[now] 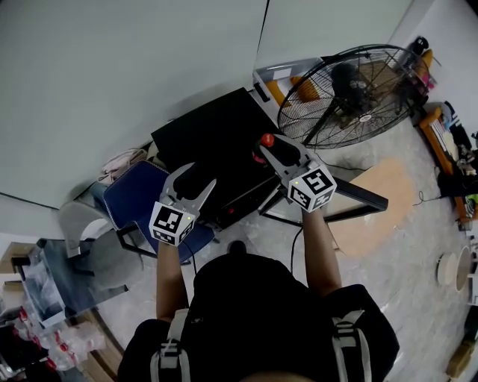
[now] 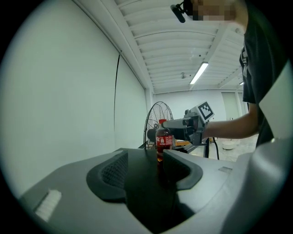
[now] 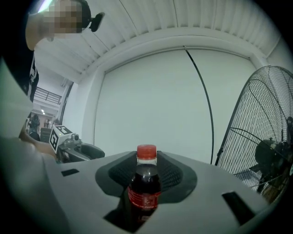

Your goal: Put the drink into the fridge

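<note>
Drink bottle (image 3: 144, 189), clamped in level right gripper (image 3: 146, 165)

**Black top, grey straps, two pale grey grippers**

The person wears a black short-sleeved top (image 1: 254, 298), with grey webbing straps (image 1: 170, 351) and buckles over both shoulders. A small black camera (image 2: 181, 10) is mounted on the head. The left gripper (image 1: 203, 173) and the right gripper (image 1: 266, 149) are moulded in pale grey plastic. Each has two tapering fingers lined with black ribbed pads (image 2: 113, 171). Each also carries a white cube (image 1: 173, 222) printed with black square markers. The right cube (image 1: 311, 188) shows small green lights along its upper edge. A thin black cable (image 2: 212, 148) hangs beneath the right gripper.
</note>
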